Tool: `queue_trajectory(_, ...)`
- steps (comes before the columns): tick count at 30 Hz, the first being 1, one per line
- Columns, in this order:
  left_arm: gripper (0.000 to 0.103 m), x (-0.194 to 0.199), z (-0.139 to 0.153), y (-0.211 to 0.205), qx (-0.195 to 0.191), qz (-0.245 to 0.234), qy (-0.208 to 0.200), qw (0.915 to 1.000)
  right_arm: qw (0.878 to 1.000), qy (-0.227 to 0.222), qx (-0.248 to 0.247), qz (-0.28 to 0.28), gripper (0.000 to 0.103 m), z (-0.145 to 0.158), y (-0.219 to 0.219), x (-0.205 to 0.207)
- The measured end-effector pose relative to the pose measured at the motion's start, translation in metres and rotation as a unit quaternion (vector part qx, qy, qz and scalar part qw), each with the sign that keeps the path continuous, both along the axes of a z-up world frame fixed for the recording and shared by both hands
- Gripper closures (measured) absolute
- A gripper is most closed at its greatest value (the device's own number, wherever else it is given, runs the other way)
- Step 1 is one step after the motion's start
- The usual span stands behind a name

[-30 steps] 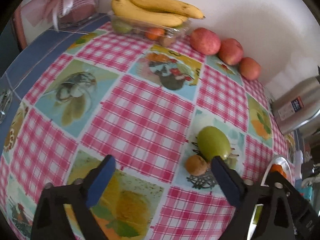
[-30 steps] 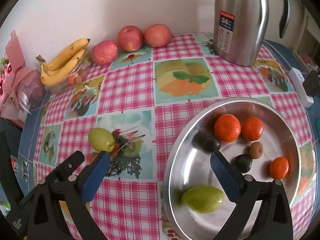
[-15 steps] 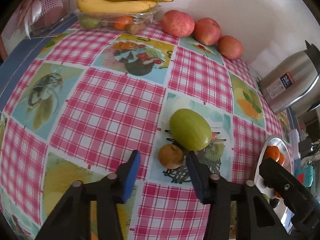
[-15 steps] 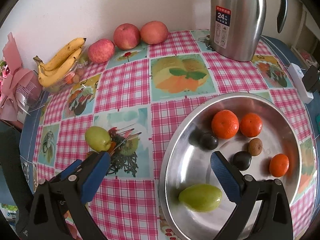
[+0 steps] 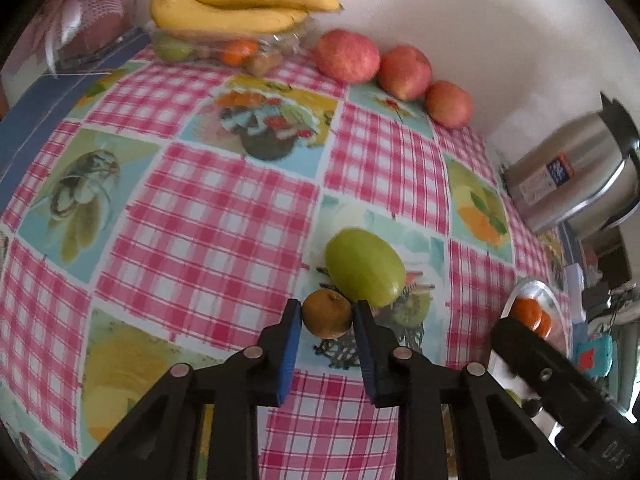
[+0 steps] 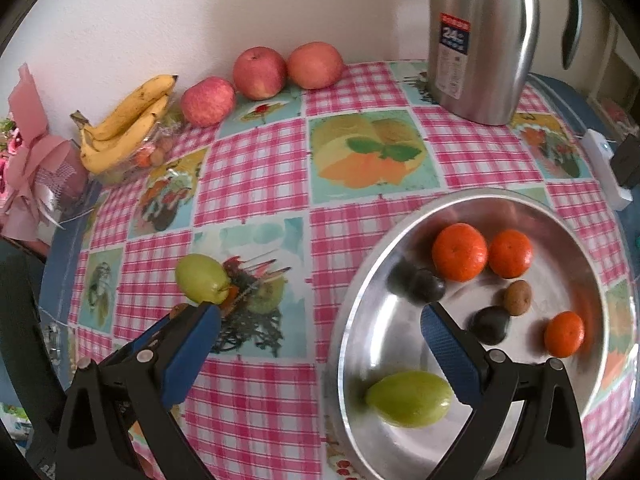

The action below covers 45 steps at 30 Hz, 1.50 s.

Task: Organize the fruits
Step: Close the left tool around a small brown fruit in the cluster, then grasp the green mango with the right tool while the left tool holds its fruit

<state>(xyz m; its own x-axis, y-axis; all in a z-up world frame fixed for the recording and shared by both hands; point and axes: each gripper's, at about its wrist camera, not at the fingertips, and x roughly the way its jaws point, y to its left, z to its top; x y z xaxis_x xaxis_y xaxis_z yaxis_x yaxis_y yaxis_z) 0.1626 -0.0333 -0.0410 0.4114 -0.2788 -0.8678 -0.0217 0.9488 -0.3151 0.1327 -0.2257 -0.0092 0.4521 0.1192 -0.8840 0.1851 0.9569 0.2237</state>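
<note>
In the left wrist view my left gripper point(image 5: 327, 322) is shut on a small brown fruit point(image 5: 327, 314) that sits on the checked tablecloth, just in front of a green mango point(image 5: 363, 267). In the right wrist view my right gripper point(image 6: 320, 320) is open and empty, its fingers straddling the left rim of a steel tray point(image 6: 352, 304). The tray holds a green mango point(image 6: 409, 399), three oranges point(image 6: 460, 252), two dark plums and a small brown fruit. The green mango on the cloth also shows in the right wrist view point(image 6: 202, 279).
Bananas point(image 5: 236, 8) lie on a clear box of small fruits by the back wall, with three red apples point(image 5: 347, 55) beside them. A steel thermos jug point(image 6: 482, 36) stands at the back right. A pink wrapped bouquet point(image 6: 36, 160) lies at the left edge.
My left gripper moved forward to the small brown fruit and closed its jaws on it. My right gripper stayed open over the tray's edge and barely moved.
</note>
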Motion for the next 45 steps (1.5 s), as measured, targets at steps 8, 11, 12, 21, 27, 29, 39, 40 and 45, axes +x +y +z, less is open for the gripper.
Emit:
queue_trajectory(8,0.074,-0.003,0.010,0.048,-0.031,0.081,-0.016,0.9961,0.998,-0.040,0.021,0.042,0.003,0.004,0.025,0.010)
queue_trajectory(11,0.074,-0.004,0.012,0.061,-0.033,0.108,-0.023,0.9934,0.997,-0.050,0.039,0.051,0.003,0.003,0.034,0.013)
queue_trajectory(12,0.074,-0.005,0.013,0.065,-0.035,0.115,-0.024,0.9925,0.996,-0.054,0.040,0.055,0.003,0.002,0.037,0.015)
queue_trajectory(21,0.074,-0.009,0.007,0.077,-0.048,0.135,-0.016,0.9895,0.995,-0.044,0.039,0.080,0.012,-0.017,0.063,0.027)
queue_trajectory(27,0.074,-0.010,0.001,0.082,-0.060,0.148,-0.006,0.9871,0.995,-0.033,0.034,0.092,0.032,-0.033,0.079,0.032)
queue_trajectory(29,0.074,-0.010,0.000,0.082,-0.063,0.149,-0.004,0.9868,0.995,-0.035,0.032,0.093,0.033,-0.034,0.081,0.034)
queue_trajectory(39,0.074,-0.010,-0.001,0.083,-0.067,0.153,-0.001,0.9860,0.996,-0.035,0.016,0.084,0.045,-0.041,0.087,0.043)
queue_trajectory(40,0.074,-0.010,-0.001,0.083,-0.066,0.154,-0.001,0.9859,0.996,-0.034,0.014,0.084,0.046,-0.042,0.087,0.044)
queue_trajectory(45,0.074,-0.010,-0.002,0.084,-0.064,0.158,0.001,0.9854,0.996,-0.035,0.014,0.087,0.054,-0.043,0.090,0.043)
